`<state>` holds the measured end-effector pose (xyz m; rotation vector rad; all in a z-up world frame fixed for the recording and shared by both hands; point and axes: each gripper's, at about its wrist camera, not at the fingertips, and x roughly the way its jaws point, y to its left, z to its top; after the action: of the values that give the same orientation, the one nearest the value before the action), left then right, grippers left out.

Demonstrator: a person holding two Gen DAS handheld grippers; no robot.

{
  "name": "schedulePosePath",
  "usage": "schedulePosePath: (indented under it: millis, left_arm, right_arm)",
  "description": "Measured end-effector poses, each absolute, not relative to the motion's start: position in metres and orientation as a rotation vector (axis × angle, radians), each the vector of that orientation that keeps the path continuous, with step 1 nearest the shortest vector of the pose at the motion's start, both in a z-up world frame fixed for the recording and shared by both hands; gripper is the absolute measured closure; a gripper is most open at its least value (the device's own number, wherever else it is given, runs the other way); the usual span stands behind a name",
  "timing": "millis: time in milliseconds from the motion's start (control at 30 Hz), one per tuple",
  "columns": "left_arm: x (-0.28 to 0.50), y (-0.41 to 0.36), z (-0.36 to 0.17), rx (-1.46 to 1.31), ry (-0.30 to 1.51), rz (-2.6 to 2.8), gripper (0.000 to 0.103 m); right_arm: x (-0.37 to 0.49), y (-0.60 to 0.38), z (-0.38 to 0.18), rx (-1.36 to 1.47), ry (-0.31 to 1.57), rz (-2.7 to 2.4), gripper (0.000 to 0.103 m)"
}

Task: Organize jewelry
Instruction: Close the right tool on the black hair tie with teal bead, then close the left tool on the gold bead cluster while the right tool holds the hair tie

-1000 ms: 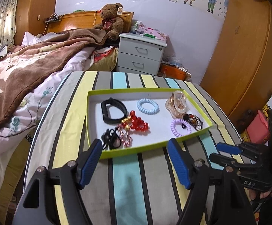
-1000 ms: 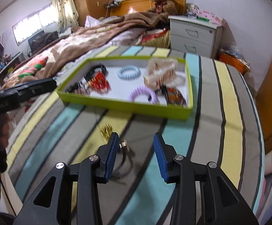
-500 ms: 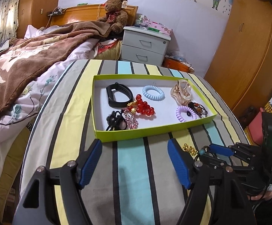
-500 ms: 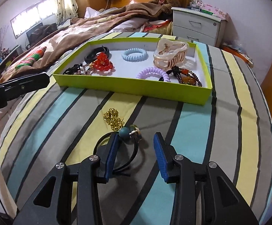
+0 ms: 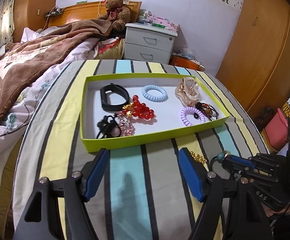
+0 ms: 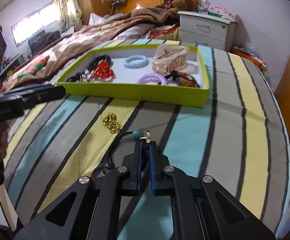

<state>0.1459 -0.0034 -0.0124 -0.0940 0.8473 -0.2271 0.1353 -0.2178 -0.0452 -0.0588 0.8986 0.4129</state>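
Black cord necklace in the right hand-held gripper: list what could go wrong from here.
1. The right hand-held gripper pinches only a short bit of the necklace near its teal bead; the cord may slip out when lifted.
2. The loose loop trails toward the gold chain on the cloth and could drag it.
3. The tray wall stands between; a low carry may catch the dangling cord.

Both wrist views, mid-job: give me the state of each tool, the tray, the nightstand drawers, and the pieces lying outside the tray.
Left tool: open, empty, above the cloth.
Right tool: shut on the black cord necklace.
Green tray: open-topped, holding jewelry.
Gold chain: loose on the cloth, outside the tray.
Nightstand drawers: both closed.
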Motion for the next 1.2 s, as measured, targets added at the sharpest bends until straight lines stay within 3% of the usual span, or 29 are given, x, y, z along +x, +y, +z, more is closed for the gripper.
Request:
schedulePosePath:
  millis: [733, 1200]
  left_arm:
    - [0.159, -0.091, -0.042, 0.087, 0.895, -0.335, 0.03]
    - [0.158, -0.099, -0.048, 0.145, 0.889, -0.328, 0.061]
  right_arm:
    - [0.121, -0.276, -0.026, 0.036, 0.829, 0.344, 0.096]
    - [0.119, -0.277, -0.024, 0.037, 0.817, 0.352, 0.096]
